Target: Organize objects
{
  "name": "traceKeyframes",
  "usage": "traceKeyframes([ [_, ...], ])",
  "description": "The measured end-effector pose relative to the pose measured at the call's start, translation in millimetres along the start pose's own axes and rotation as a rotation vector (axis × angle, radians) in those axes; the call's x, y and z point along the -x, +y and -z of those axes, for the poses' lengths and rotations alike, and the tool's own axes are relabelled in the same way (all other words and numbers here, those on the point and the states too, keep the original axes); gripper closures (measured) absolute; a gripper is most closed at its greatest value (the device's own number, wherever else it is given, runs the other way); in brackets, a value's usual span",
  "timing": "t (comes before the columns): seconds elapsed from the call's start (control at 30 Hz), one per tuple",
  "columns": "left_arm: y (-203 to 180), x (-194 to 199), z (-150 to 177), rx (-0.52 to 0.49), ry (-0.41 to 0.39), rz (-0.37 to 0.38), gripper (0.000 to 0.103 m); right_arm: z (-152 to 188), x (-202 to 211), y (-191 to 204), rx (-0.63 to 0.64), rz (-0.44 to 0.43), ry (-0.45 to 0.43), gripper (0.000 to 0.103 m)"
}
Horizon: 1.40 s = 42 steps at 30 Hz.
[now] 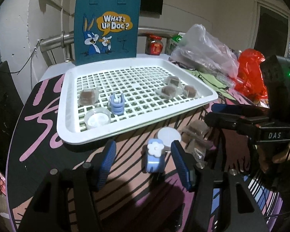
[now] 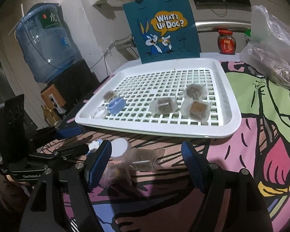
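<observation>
A white slotted tray (image 1: pixel 193 104) sits on the table. It holds several wrapped brown cakes (image 1: pixel 169 91), a blue hair clip (image 1: pixel 116 104) and a small clear cup (image 1: pixel 97 118). In front of the tray lies a second blue clip with a white flower (image 1: pixel 154 159), between the fingers of my open left gripper (image 1: pixel 143 148). Its pads stand clear of the clip. Beside the clip rests a white round lid (image 1: pixel 169 135). My right gripper (image 2: pixel 146 147) is open over two wrapped brown cakes (image 2: pixel 145 157) on the cloth; the lid (image 2: pixel 120 147) is by its left finger.
A teal cartoon bag (image 1: pixel 106 31) stands behind the tray. Clear and red plastic bags (image 1: pixel 208 52) and a red jar (image 2: pixel 226 42) crowd the back right. A water bottle (image 2: pixel 44 42) stands off the table at the left. Both grippers work side by side at the front edge.
</observation>
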<state>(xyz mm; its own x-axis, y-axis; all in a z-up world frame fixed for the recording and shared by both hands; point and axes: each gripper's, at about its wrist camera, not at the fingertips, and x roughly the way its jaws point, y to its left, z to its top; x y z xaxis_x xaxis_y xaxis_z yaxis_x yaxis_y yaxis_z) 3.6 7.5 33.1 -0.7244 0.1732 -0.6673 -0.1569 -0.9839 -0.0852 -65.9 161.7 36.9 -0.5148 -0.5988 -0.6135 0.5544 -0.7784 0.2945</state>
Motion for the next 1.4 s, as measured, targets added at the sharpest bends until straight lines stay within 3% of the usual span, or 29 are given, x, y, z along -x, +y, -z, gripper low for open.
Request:
traceKeyframes([
  [0.33, -3, -12, 0, -0.018, 0.063, -0.004, 0.045, 2, -14, 1, 0.008, 0.04, 0.072, 0.03],
  [0.43, -6, -14, 1, -0.032, 0.081, -0.003, 0.048, 3, -21, 4, 0.018, 0.045, 0.106, 0.039],
  [0.6, -11, -20, 2, -0.056, 0.114, 0.02, 0.068, 4, -26, 8, 0.03, 0.052, 0.131, 0.055],
  [0.7, -15, -25, 3, -0.072, 0.14, 0.039, 0.077, 5, -26, 8, 0.032, 0.051, 0.134, 0.068],
  [0.73, -16, -25, 4, -0.075, 0.142, 0.037, 0.079, 6, -27, 8, 0.035, 0.051, 0.143, 0.077],
  [0.77, -16, -24, 4, -0.076, 0.14, 0.036, 0.084, 6, -28, 9, 0.037, 0.049, 0.146, 0.077],
  [1.4, -3, -1, 1, -0.006, 0.007, 0.016, 0.084, 12, 11, 17, 0.07, 0.042, -0.011, 0.079],
])
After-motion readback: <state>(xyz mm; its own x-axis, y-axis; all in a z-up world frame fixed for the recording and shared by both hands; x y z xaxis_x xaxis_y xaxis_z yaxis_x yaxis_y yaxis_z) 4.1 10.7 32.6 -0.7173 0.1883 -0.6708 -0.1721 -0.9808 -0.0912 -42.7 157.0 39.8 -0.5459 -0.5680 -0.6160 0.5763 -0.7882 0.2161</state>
